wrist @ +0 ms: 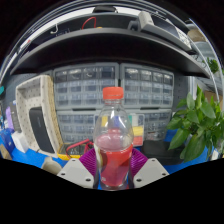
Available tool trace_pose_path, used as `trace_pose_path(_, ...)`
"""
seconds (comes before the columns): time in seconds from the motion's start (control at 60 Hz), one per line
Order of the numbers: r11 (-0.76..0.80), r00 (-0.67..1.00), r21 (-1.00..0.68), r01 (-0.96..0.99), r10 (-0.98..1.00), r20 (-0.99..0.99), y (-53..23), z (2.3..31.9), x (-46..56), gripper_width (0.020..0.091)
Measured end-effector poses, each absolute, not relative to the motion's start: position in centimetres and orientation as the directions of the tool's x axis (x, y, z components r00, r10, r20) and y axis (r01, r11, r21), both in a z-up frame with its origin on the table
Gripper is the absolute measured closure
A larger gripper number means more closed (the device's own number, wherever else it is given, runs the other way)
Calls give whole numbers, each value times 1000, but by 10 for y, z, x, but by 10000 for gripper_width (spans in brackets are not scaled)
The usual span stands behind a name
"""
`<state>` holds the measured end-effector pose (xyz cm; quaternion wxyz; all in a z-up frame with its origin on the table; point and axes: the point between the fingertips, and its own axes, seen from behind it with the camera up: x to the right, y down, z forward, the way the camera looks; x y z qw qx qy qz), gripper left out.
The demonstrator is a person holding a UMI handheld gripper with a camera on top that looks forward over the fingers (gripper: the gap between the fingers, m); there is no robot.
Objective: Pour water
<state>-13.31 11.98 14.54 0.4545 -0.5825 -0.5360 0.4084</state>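
Green plant — drawer cabinets behind

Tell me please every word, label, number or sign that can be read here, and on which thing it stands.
None can be read.
Plastic bottle with orange cap, between the fingers of the tongs: transparent, no label shows.
Drawer cabinets behind it: any drawer labels are too small to read.
White machine beside the bottle: no legible marking.
Potted plant: no text.

Grey drawer cabinets line the back, beside a leafy plant.
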Motion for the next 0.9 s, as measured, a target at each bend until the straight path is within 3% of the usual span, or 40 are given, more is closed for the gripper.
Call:
trace_pose_path(0.183, 0, 85, -955, 297, 996, 26, 130, 94, -133, 675)
trace_pose_path(0.2, -1, 83, -959, 282, 996, 24, 131, 95, -133, 655)
trace_pose_path(0.217, -4, 84, -967, 253, 996, 18, 131, 100, -135, 685)
trace_pose_path(0.3, -29, 83, -970, 243, 996, -9, 131, 97, -131, 683)
trace_pose_path(0.383, -27, 86, -971, 237, 996, -6, 132, 97, -128, 650)
trace_pose_path(0.517, -29, 104, -965, 262, 995, -2, 133, 94, -124, 574)
trace_pose_path(0.55, -28, 114, -959, 282, 993, 5, 135, 89, -123, 469)
trace_pose_path(0.583, -24, 130, -951, 307, 991, 16, 139, 83, -119, 411)
trace_pose_path(0.9, -59, 155, -932, 359, 988, -3, 109, 73, -44, 425)
